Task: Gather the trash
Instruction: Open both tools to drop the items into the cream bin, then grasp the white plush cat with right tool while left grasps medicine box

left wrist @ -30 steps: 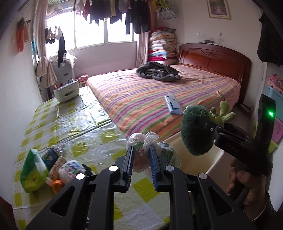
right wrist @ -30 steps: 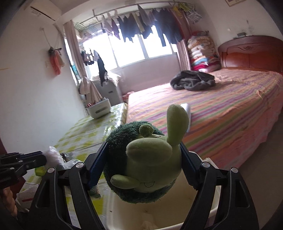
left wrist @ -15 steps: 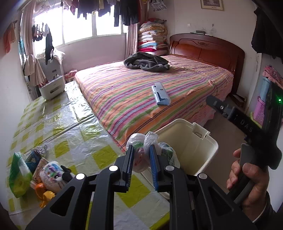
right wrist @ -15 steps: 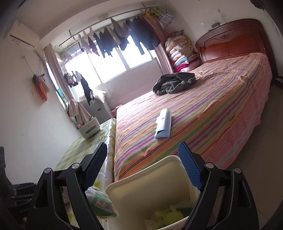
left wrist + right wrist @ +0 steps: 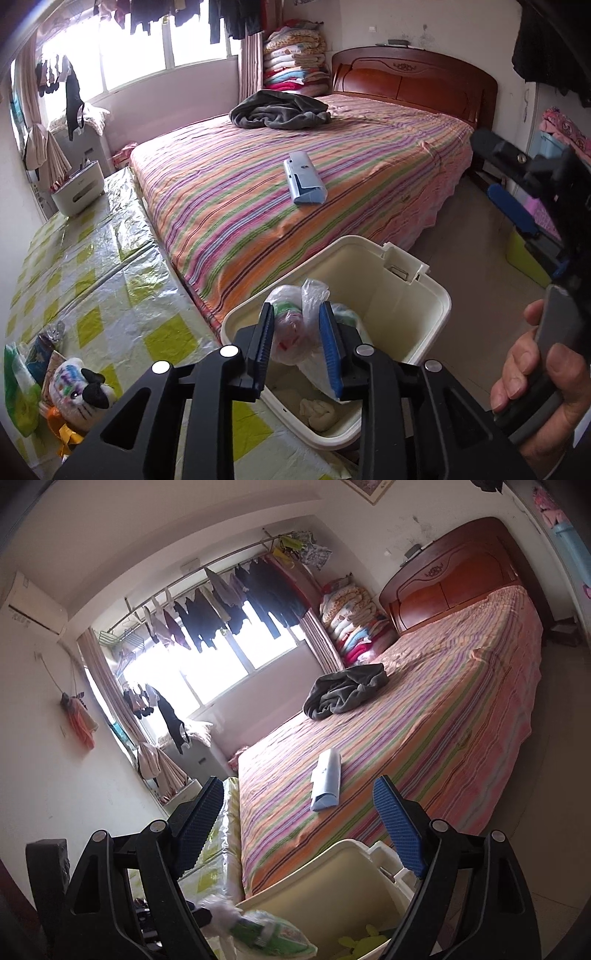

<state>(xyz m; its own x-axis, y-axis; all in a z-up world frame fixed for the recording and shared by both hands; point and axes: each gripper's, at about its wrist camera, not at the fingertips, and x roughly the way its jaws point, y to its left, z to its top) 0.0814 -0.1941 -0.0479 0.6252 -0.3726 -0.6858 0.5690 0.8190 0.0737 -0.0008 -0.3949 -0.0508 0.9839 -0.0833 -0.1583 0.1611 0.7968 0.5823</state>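
A clear plastic bag of trash (image 5: 291, 325) sits between the pads of my left gripper (image 5: 297, 314), right over the cream bin (image 5: 436, 295). The jaws are opening, and the bag still fills the gap between them. In the right wrist view the same bag (image 5: 266, 934) shows green packaging at the bin's (image 5: 332, 853) near rim. My right gripper (image 5: 295, 797) stands wide open and empty above the bin, facing the bed. Yellow-green bits of a plush toy (image 5: 365, 938) lie inside the bin. A hand (image 5: 535, 369) holds the right gripper at the right edge.
A table with a yellow checked cloth (image 5: 92, 277) adjoins the striped bed (image 5: 369, 166). At its near left lie a cat plush (image 5: 81, 384) and a green packet (image 5: 18, 387). A blue-white case (image 5: 304, 179) and a grey garment (image 5: 280, 110) rest on the bed.
My right gripper let the green plush drop into the bin and now stands empty and rolled. My left gripper carried the bag from over the table to over the bin, and its jaws have widened.
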